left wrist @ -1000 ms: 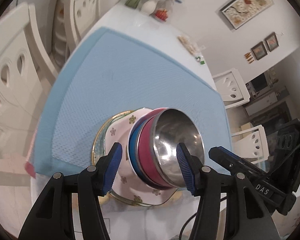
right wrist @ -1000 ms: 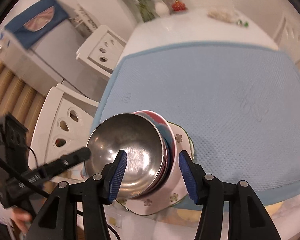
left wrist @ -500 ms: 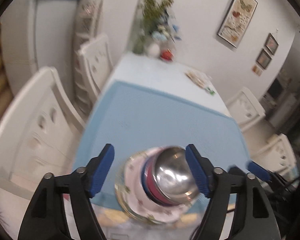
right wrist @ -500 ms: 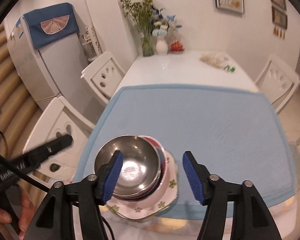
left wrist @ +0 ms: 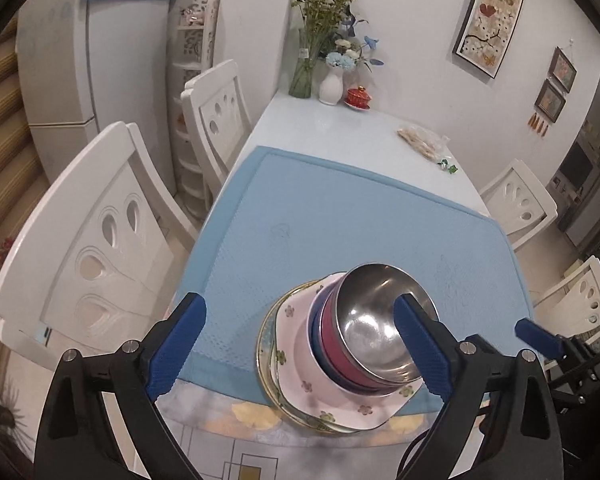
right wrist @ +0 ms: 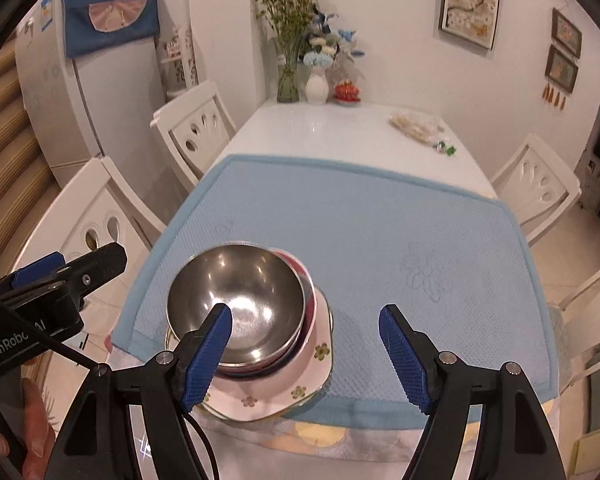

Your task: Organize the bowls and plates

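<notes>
A steel bowl [left wrist: 376, 320] [right wrist: 236, 296] sits nested in a pink bowl [left wrist: 332, 356] and a blue bowl [left wrist: 315, 340]. They stand on a pink flowered plate [left wrist: 300, 376] [right wrist: 260, 396] over a gold-rimmed plate [left wrist: 265, 344], at the near left corner of the blue mat [left wrist: 340, 216] [right wrist: 380, 224]. My left gripper [left wrist: 300, 350] is open and empty, raised above and behind the stack. My right gripper [right wrist: 306, 354] is open and empty, above the stack's right side. The left gripper also shows in the right wrist view [right wrist: 40, 280].
White chairs [left wrist: 100, 248] [right wrist: 192, 128] stand along the left side of the table and others [right wrist: 540, 184] on the right. Flower vases [right wrist: 300, 80], a red lidded cup [right wrist: 347, 91] and a bag of snacks [right wrist: 414, 126] sit at the table's far end.
Both grippers have risen and pulled back from the stack, and both have opened wider. The stack of bowls and plates has stayed in place.
</notes>
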Demonstrator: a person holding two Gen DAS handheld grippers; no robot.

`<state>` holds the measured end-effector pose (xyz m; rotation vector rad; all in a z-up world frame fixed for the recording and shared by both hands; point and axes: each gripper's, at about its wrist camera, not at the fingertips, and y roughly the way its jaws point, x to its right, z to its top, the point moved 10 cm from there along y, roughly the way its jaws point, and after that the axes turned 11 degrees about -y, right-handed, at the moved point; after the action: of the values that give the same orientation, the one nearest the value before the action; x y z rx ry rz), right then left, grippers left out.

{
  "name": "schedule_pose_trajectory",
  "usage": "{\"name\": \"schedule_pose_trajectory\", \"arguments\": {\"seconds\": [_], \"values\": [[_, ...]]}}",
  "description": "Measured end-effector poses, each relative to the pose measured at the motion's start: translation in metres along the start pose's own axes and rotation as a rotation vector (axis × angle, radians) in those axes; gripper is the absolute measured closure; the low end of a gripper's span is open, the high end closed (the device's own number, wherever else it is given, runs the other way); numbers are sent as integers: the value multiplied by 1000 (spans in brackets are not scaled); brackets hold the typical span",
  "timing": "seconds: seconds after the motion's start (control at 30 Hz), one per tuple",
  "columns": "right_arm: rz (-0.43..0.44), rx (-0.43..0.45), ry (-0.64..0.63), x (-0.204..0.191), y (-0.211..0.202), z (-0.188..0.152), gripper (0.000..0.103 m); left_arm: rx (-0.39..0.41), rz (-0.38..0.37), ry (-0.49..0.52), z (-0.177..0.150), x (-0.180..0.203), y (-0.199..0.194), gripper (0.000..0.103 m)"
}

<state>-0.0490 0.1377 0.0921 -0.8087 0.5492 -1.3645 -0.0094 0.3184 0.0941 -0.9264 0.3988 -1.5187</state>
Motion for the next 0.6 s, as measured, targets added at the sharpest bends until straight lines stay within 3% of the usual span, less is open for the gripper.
{"name": "schedule_pose_trajectory", "arguments": {"seconds": [0.1,0.3,0.6], "values": [[8,-44,25,1,9,-10,29,4,31,11,-4,-2,2,8],[-6,-89,26,7,12,-22,29,-35,207,53,-24,-16,7,8],[-118,-39,-138,23,-11,-28,29,13,198,67,-42,7,-32,8]]}}
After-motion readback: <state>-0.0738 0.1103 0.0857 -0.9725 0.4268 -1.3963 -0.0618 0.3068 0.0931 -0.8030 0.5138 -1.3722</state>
